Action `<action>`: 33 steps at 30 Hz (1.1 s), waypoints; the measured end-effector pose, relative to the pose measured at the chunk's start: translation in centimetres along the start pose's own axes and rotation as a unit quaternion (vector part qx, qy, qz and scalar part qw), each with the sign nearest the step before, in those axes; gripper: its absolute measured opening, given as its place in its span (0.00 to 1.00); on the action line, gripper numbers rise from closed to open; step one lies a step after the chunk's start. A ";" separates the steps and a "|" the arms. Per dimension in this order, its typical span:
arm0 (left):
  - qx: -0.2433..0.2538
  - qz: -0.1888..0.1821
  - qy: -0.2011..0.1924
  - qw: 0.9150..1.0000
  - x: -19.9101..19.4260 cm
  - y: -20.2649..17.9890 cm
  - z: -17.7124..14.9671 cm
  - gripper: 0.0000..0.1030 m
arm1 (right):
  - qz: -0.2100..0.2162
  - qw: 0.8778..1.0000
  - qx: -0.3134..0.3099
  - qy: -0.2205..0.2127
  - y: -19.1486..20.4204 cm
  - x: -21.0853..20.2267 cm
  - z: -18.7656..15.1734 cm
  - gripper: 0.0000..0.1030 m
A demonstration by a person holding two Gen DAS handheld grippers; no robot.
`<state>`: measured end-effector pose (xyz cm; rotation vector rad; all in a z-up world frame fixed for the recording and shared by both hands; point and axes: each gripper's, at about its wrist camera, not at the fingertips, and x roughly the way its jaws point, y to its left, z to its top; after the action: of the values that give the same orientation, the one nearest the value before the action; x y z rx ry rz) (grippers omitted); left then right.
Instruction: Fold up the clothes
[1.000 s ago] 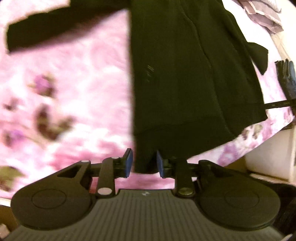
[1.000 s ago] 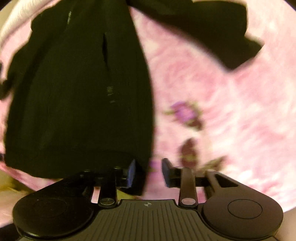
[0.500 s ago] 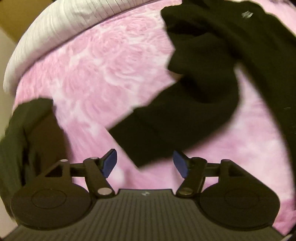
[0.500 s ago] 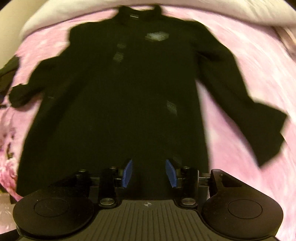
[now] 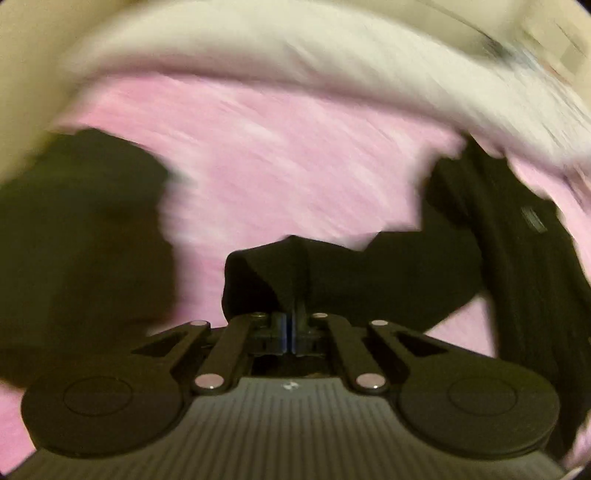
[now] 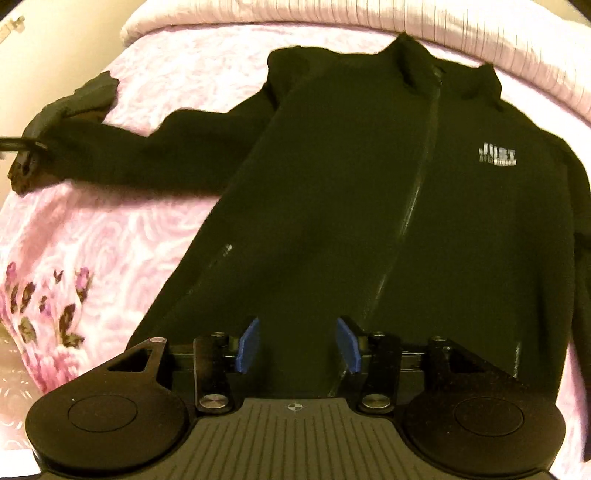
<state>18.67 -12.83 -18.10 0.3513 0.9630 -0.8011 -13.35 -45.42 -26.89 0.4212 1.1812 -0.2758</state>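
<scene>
A black zip jacket (image 6: 351, 206) with a white chest logo lies flat, front up, on a pink flowered bedspread (image 6: 92, 236). Its left sleeve (image 6: 122, 158) stretches out to the left. My right gripper (image 6: 297, 343) is open with blue pads, hovering over the jacket's hem. In the left wrist view my left gripper (image 5: 290, 328) is shut on the sleeve cuff (image 5: 273, 269) and lifts it off the bed; the jacket body (image 5: 524, 266) lies to the right. The left gripper (image 6: 26, 147) shows in the right wrist view at the cuff.
A white pillow or bolster (image 6: 332, 11) runs along the far edge of the bed, also in the left wrist view (image 5: 295, 55). Another dark garment (image 5: 81, 240) lies at the left. The bed's edge drops off at the lower left (image 6: 11, 369).
My left gripper has swung to the sleeve and shut on its cuff. My right gripper has let go of the hem, opened wider and now faces the whole jacket.
</scene>
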 end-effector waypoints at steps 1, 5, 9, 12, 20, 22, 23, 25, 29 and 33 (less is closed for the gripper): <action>-0.005 0.026 -0.001 1.000 -0.9 0.9 -0.4 0.00 | -0.003 1.000 0.002 0.000 0.0 0.0 0.1 0.49; -0.026 0.087 0.037 0.995 -0.7 2.9 -3.1 0.00 | -0.013 1.000 0.026 0.010 -0.7 0.3 0.1 0.49; -0.012 0.108 0.082 0.991 0.4 1.9 -6.0 0.00 | -0.013 0.999 0.038 0.017 -1.0 -0.1 0.2 0.50; -0.028 0.128 0.090 0.987 -0.1 2.0 -8.0 0.01 | -0.020 0.999 0.039 0.018 -1.2 -0.7 -0.2 0.50; -0.081 0.134 0.137 0.978 0.2 4.6 -10.5 0.29 | -0.029 0.993 0.112 0.026 -3.4 -3.5 -3.1 0.51; -0.107 0.144 0.148 0.973 -0.1 5.5 -10.9 0.31 | -0.034 0.989 0.146 0.020 -4.7 -4.4 -4.0 0.51; -0.110 0.151 0.152 0.971 -0.4 5.7 -11.0 0.31 | -0.040 0.986 0.163 0.016 -5.4 -5.0 -4.5 0.52; -0.096 0.172 0.149 0.969 -1.2 5.3 -10.8 0.30 | -0.061 0.979 0.197 0.006 -7.1 -6.1 -5.9 0.52; -0.055 0.200 0.117 0.971 -2.2 2.3 -9.1 0.28 | -0.121 0.964 0.237 -0.011 -11.3 -8.7 -9.1 0.53; -0.003 0.175 0.080 0.981 -2.6 -4.1 -6.6 0.29 | -0.186 0.949 0.254 -0.019 -16.9 -11.7 -13.0 0.54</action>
<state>10.94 -10.50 -19.23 0.5690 1.0169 -0.4526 -35.50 -54.67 -22.96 0.6343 1.1402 -0.9250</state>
